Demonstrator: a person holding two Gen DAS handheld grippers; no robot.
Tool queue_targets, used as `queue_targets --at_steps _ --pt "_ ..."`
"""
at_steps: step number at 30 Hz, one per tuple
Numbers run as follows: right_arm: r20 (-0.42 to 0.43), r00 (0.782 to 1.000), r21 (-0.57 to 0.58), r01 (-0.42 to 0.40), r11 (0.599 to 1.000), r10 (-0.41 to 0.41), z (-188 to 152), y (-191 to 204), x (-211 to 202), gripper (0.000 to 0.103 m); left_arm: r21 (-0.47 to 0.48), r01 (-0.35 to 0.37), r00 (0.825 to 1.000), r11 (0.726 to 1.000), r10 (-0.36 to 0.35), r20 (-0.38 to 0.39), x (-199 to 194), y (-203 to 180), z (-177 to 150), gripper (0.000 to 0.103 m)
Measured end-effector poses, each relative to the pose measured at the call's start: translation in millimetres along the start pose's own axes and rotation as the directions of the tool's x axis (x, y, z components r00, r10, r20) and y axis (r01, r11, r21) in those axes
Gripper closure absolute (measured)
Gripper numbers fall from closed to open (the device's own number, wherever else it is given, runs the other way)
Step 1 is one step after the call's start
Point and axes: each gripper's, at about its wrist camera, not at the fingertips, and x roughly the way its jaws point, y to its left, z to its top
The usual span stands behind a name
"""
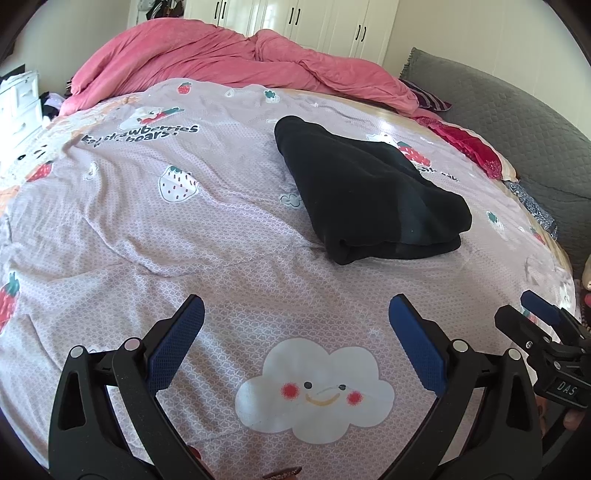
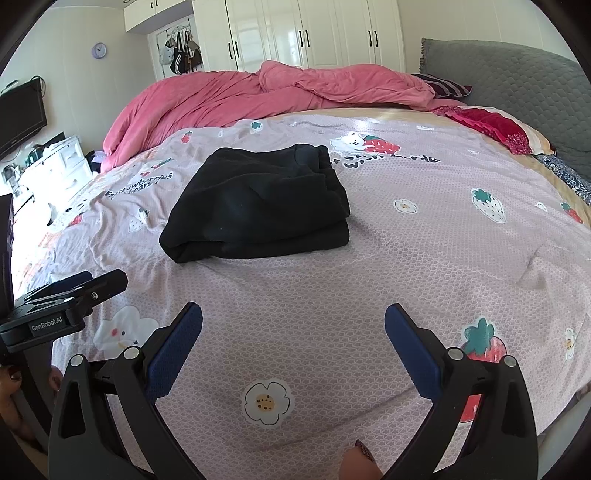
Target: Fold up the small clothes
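Observation:
A black garment [image 1: 365, 192] [image 2: 258, 206] lies folded into a thick bundle on the pink printed bedspread [image 1: 184, 240] [image 2: 406, 258]. My left gripper [image 1: 295, 314] hovers open over the spread, well short of the garment, which sits ahead and a little to the right. My right gripper [image 2: 293, 317] is open too, with the garment ahead and slightly left. Nothing is between either pair of blue pads [image 1: 177, 347] [image 2: 410, 350]. Each gripper shows at the edge of the other's view: the right gripper [image 1: 535, 325] and the left gripper [image 2: 74, 295].
A crumpled pink duvet [image 1: 229, 62] [image 2: 266, 92] is heaped along the far side of the bed. A grey padded headboard [image 1: 517, 122] [image 2: 517, 74] and red pillows [image 1: 469, 147] [image 2: 491, 127] lie to the right. White wardrobes [image 2: 303, 33] stand behind; white drawers [image 2: 55, 166] at left.

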Motion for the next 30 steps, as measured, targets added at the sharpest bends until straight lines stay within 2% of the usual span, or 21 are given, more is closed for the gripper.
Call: queue_targets --at_steps 6,9,12,14,15,17,19,20,21,22,23,24,26,27,28,29,30 --pt "-0.008 1.0 0.03 0.01 0.999 -0.01 -1 -2 0 0.004 0.008 0.038 0.999 0.999 -0.038 0.011 -3 -2 -1 0.009" --pt "-0.024 0.998 0.081 0.055 0.995 -0.053 -2 -13 -1 0.004 -0.011 0.074 0.997 0.997 -0.074 -0.024 -3 3 -1 0.009" --pt "-0.032 0.987 0.161 0.162 0.973 -0.159 -9 -43 -10 0.004 -0.045 0.037 0.999 0.998 -0.038 -0.028 -3 13 0 0.009" --pt "-0.035 0.968 0.221 0.252 0.942 -0.25 -17 -69 -22 0.004 -0.108 0.035 0.999 0.994 -0.039 -0.03 -6 32 1 0.009" --pt "-0.042 0.955 0.249 0.294 0.923 -0.293 -21 -82 -27 0.004 -0.138 0.012 0.999 0.99 -0.016 -0.028 -9 46 2 0.009" --pt "-0.071 0.898 0.347 0.43 0.834 -0.434 -37 -129 -51 0.004 -0.176 -0.036 0.999 0.984 0.034 -0.014 -17 72 7 0.009" --pt "-0.138 0.82 0.459 0.55 0.698 -0.556 -58 -180 -79 0.004 -0.245 -0.116 0.993 0.963 0.116 -0.014 -29 115 17 0.009" --pt "-0.167 0.787 0.508 0.585 0.632 -0.594 -70 -203 -93 0.004 -0.284 -0.143 0.989 0.948 0.144 -0.018 -34 138 22 0.009" --pt "-0.191 0.752 0.543 0.617 0.57 -0.631 -80 -222 -105 0.004 -0.34 -0.182 0.982 0.923 0.185 -0.022 -42 173 29 0.009" --pt "-0.23 0.682 0.574 0.671 0.47 -0.694 -95 -248 -123 0.004 -0.374 -0.226 0.972 0.899 0.234 -0.024 -48 199 33 0.009" --pt "-0.283 0.603 0.581 0.726 0.368 -0.746 -111 -274 -140 0.004 -0.406 -0.277 0.956 0.871 0.292 -0.026 -55 226 37 0.009" --pt "-0.334 0.55 0.586 0.757 0.288 -0.766 -125 -294 -153 0.004 -0.434 -0.328 0.936 0.839 0.35 -0.03 -63 252 41 0.009" --pt "-0.403 0.527 0.631 0.752 0.19 -0.748 -151 -329 -172 0.004 -0.489 -0.439 0.879 0.754 0.473 -0.06 -77 314 50 0.009" --pt "-0.451 0.516 0.661 0.741 0.116 -0.728 -169 -349 -183 0.004 -0.5 -0.486 0.848 0.716 0.525 -0.073 -82 338 55 0.009" --pt "-0.487 0.52 0.68 0.73 0.068 -0.702 -185 -362 -188 0.004 -0.505 -0.55 0.802 0.666 0.59 -0.094 -87 367 60 0.009" --pt "-0.53 0.52 0.683 0.73 0.026 -0.67 -197 -371 -188 0.004 -0.499 -0.6 0.763 0.625 0.636 -0.121 -88 394 65 0.009" --pt "-0.538 0.521 0.693 0.721 0.004 -0.663 -208 -374 -190 0.004 -0.497 -0.635 0.732 0.592 0.667 -0.141 -88 420 69 0.009"
